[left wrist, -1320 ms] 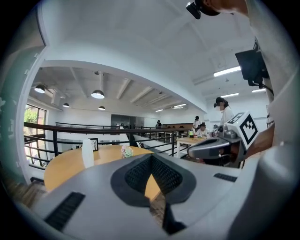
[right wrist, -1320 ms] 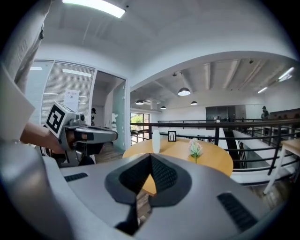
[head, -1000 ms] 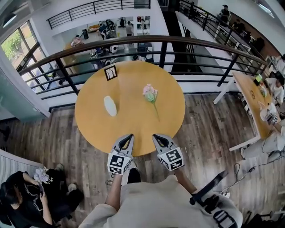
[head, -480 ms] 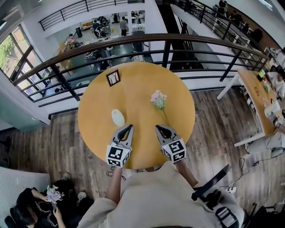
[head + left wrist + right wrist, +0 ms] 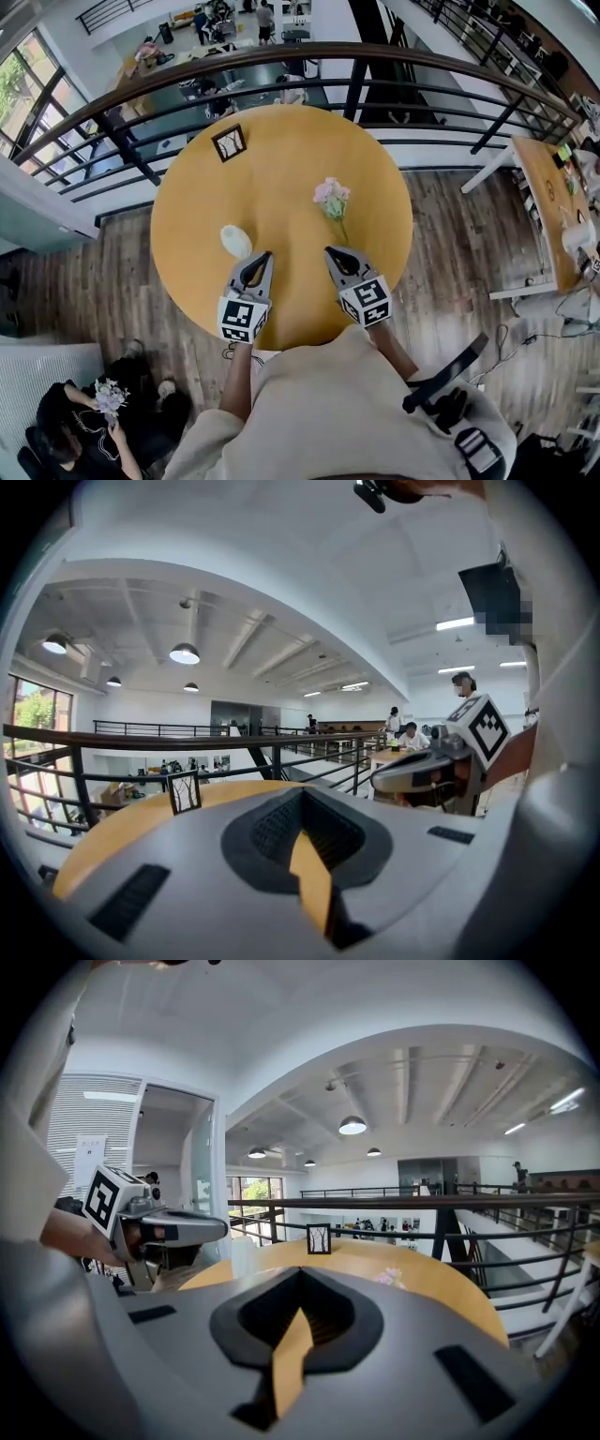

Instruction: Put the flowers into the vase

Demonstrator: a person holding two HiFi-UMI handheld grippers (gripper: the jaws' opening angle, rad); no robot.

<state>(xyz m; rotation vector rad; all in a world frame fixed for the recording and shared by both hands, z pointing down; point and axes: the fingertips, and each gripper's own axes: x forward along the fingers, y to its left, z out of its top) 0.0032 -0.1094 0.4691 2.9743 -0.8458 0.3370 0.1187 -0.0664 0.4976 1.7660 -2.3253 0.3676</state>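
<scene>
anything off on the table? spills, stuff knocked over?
Nothing stands out. The flowers lie flat on the table, apart from the vase, not yet picked up. The picture frame stands upright near the railing side. No spills.

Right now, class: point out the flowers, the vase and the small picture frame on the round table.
flowers (image 5: 331, 193), head view, on the pink blossoms.
vase (image 5: 235, 241), head view, on the middle of its white body.
picture frame (image 5: 230, 142), head view, on its centre.
</scene>
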